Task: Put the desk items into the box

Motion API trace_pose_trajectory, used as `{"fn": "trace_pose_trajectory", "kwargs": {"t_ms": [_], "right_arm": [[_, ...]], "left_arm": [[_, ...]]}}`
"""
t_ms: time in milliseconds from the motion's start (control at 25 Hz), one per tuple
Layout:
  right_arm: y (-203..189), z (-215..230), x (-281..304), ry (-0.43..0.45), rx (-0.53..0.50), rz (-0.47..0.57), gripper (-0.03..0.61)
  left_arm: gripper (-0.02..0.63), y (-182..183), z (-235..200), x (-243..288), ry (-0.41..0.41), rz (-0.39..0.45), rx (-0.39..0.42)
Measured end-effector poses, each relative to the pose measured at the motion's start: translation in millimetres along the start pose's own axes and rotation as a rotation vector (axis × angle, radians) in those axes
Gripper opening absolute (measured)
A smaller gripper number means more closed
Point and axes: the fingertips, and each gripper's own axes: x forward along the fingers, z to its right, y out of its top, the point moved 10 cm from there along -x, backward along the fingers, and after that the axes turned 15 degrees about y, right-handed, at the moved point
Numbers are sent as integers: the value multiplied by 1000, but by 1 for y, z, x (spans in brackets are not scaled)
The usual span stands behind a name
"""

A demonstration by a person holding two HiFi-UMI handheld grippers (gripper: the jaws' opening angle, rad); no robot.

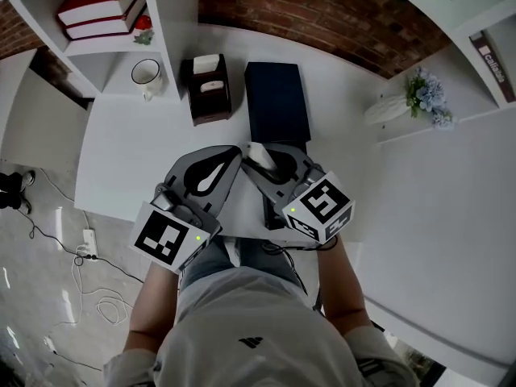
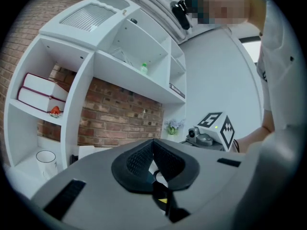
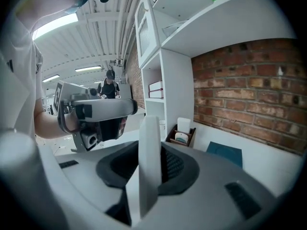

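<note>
My right gripper (image 3: 149,163) clamps a thin white slab (image 3: 149,131) by its flat faces. It seems stiff, light and slippery. My left gripper (image 2: 153,150) is closed and empty.

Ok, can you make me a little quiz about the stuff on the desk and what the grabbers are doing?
1. True or false: the right gripper is clamped on a white flat piece.
2. What lies on the desk right beside the brown box? A) a dark blue notebook B) a banana C) a shoe
3. Where are the red books?

Key:
1. True. The piece stands upright between its jaws.
2. A.
3. On the white shelf, in the compartment above the mug.
</note>
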Motion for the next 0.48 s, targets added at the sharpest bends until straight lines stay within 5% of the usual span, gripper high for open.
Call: {"fn": "trace_pose_trajectory", "kwargs": {"t_ms": [480], "right_arm": [[-30,-9,-65,-162,73,41,114]], "left_arm": [[11,-6,51,30,-169,-32,11]]}}
